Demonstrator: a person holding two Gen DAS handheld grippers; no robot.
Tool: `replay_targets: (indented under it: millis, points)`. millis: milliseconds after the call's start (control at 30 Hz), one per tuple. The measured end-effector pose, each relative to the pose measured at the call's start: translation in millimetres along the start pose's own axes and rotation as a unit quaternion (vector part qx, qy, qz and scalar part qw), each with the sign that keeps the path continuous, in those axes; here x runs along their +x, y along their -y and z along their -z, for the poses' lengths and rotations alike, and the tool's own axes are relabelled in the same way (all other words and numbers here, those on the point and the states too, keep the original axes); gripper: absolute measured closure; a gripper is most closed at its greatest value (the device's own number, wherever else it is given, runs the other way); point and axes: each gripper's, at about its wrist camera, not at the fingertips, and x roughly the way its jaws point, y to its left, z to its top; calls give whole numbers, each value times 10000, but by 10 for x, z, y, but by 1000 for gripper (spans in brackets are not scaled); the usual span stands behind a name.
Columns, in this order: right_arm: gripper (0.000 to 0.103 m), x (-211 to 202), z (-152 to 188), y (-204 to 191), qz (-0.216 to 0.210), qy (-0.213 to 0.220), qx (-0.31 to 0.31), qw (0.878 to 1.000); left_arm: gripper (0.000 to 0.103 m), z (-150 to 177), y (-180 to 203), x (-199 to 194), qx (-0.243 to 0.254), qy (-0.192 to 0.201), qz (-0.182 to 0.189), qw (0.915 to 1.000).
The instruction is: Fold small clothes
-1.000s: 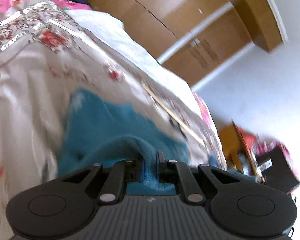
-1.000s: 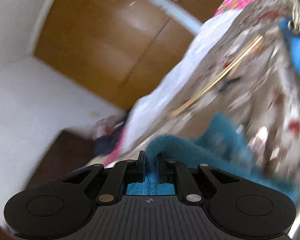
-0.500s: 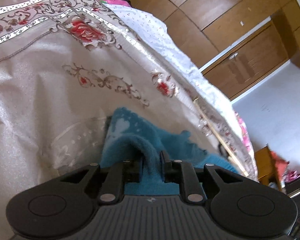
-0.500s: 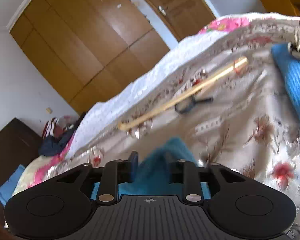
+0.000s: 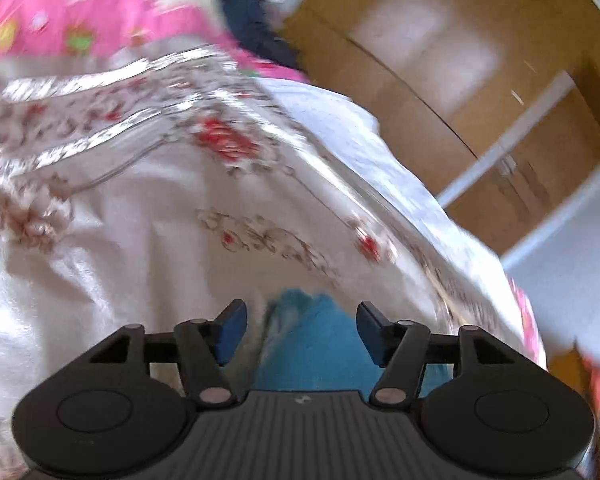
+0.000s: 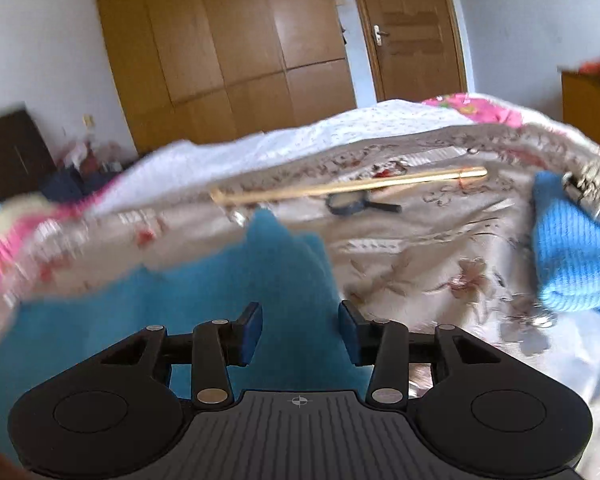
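The left tongs (image 5: 298,332) and right tongs (image 6: 300,332) have just been opened. The teal cloth (image 6: 228,288) is laid on the bed (image 5: 140,240), gripped by neither.

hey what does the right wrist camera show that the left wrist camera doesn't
Only the right wrist view shows the wooden stick, the magnifying glass, the light blue knit garment and the door. Only the left wrist view shows the dark clothing behind the pink quilt. Both show the teal garment lying on the floral bedspread, and open jaws, just opened, with teal cloth between them but unpinched.
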Motion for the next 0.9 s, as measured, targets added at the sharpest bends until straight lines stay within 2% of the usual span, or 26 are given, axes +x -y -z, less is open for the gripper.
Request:
replay_targets:
  millis: [67, 100, 133, 200, 233, 267, 333, 400, 500, 667, 733, 800, 867, 900]
  points:
    - [55, 152, 67, 31, 271, -349, -83, 9990, 28, 233, 170, -30, 822, -152, 39, 9965]
    - [49, 197, 91, 76, 291, -419, -20, 9987, 27, 388, 259, 26, 1311, -324, -26, 9908]
    - [43, 211, 99, 154, 306, -463, 153, 9983, 26, 485, 304, 96, 1614, -482, -170, 9856]
    - [45, 115, 83, 281, 170, -477, 544, 9972, 15, 685, 267, 349, 2122, -736, -748, 9716]
    - [44, 46, 85, 309, 127, -429, 575, 9973, 11, 697, 191, 369, 2004, -741, -704, 9744]
    - [44, -18, 95, 331, 81, -424, 568, 9975, 12, 654, 94, 331, 1652, -733, -543, 9820]
    - [41, -171, 164, 384, -162, -448, 674, 9966, 12, 587, 22, 196, 1351, -659, -519, 9873]
    - [41, -260, 272, 417, -401, -562, 749, 9948, 12, 586, 7, 20, 1401, -560, -569, 9869]
    - [40, -277, 437, 447, -482, -712, 853, 9926, 12, 701, -16, -166, 1532, -641, -454, 9851]
    - [33, -231, 465, 525, -392, -881, 1010, 9902, 9, 830, -97, -234, 1333, -678, -285, 9883]
    - [32, -332, 400, 525, -476, -685, 885, 9926, 9, 878, -115, -127, 1378, -842, -440, 9859]
    - [31, -336, 366, 474, -382, -563, 557, 9961, 10, 854, -96, -169, 1278, -799, -398, 9878]
    - [31, -128, 373, 485, -564, -1024, 707, 9906, 6, 832, -68, -197, 1380, -662, -323, 9877]
    - [29, -24, 400, 500, -678, -1202, 905, 9863, 3, 834, -57, -143, 1452, -698, -463, 9858]
